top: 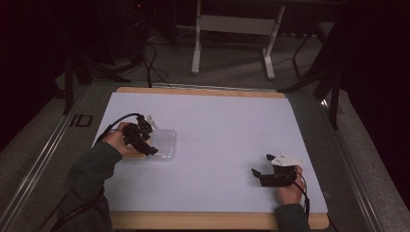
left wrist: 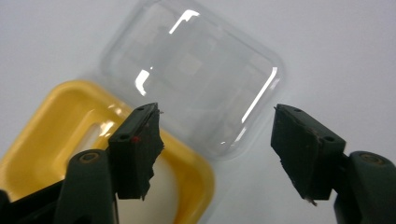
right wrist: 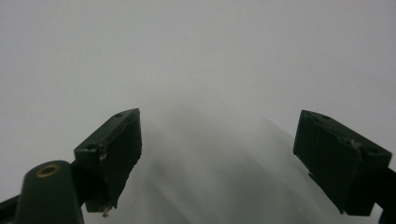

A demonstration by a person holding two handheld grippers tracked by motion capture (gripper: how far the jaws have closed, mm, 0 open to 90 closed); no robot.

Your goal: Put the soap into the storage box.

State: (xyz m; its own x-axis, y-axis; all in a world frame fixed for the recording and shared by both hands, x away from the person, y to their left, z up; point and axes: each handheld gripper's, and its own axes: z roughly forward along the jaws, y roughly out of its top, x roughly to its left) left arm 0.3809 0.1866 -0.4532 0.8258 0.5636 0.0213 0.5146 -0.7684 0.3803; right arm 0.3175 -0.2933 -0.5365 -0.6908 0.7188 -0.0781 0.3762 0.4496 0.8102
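A yellow container [left wrist: 60, 116] lies on the white sheet with its clear lid [left wrist: 196, 70] folded open beside it. Something pale sits inside the yellow part, half hidden by a jaw. My left gripper [left wrist: 215, 112] hovers just over the two, jaws apart, with one jaw over the yellow rim and the other over bare sheet. Neither pad presses on anything. From above, the left gripper [top: 151, 150] is at the sheet's left, at the clear lid [top: 165, 143]. My right gripper [top: 261, 164] rests at the front right, and its own view shows the right gripper [right wrist: 219, 116] open over bare sheet.
A white sheet [top: 217, 121] covers a wooden board [top: 203, 220] on the table. Metal rails run along the table's left and right sides. Beyond the far edge stand a white desk frame [top: 232, 29] and cables on the floor.
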